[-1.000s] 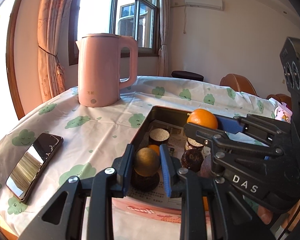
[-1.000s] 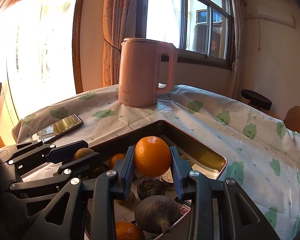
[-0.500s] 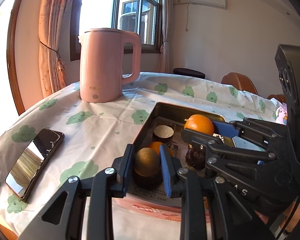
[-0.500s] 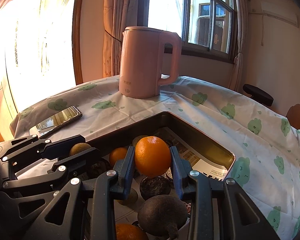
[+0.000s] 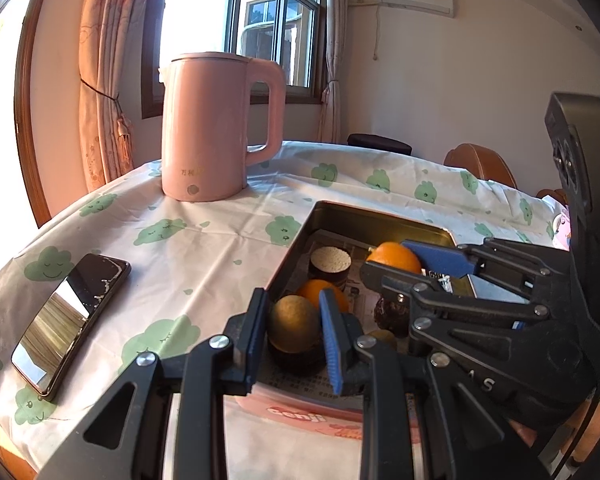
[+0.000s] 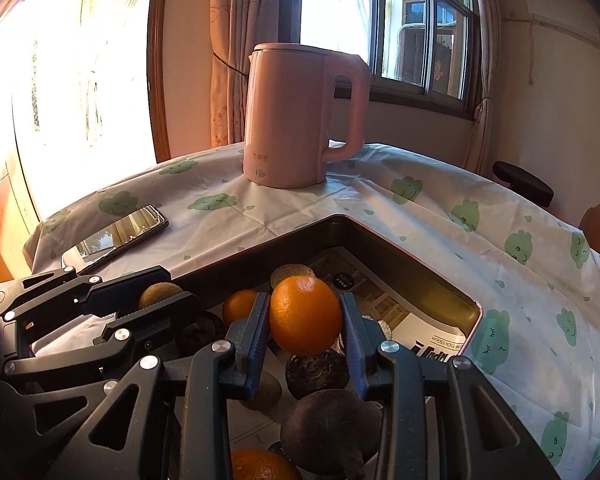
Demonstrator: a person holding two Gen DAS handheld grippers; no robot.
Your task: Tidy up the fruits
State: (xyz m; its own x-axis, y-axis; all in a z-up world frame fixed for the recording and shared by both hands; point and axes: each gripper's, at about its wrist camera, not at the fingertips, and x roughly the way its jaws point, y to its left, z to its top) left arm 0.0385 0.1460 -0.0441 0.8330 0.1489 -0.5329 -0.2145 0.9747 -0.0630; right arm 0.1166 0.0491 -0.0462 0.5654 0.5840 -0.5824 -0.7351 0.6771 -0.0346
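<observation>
the left gripper [image 5: 294, 330] has its ribbed blue pads pressed on both sides of a round, matt, brown-green fruit, probably a kiwi [image 5: 293, 323]. it is held just above a dark, wrinkled fruit [image 5: 296, 358] at the near left corner of the metal tray [image 5: 384, 216].

the right gripper [image 6: 305, 330] is clamped on a glossy, dimpled orange [image 6: 305, 314], raised over the middle of the same tray.

tray: rectangular, thin sheet metal, dull gold inner walls, pink outer rim, floor lined with printed paper. contents in the right wrist view:
- a smaller orange [image 6: 240, 306] at 9 o'clock of the held one
- a cut fruit with a pale, grainy flat face [image 6: 293, 274] at 12 o'clock
- a dark, ridged round fruit [image 6: 317, 372] at 6 o'clock
- a larger, smooth, dark purple fruit with a stalk stub [image 6: 332, 428] nearer the camera
- part of another orange [image 6: 258, 464] at the bottom edge

surroundings: a round table under a creased white cloth [image 5: 204, 248] printed with green clouds. a smooth pink kettle [image 5: 212, 132] stands upright at 12 o'clock of the tray, well apart. a glossy black phone [image 5: 70, 316] lies flat at 9 o'clock.

obstruction: in the left wrist view the black linkage of the right gripper hides the right half of the tray.
</observation>
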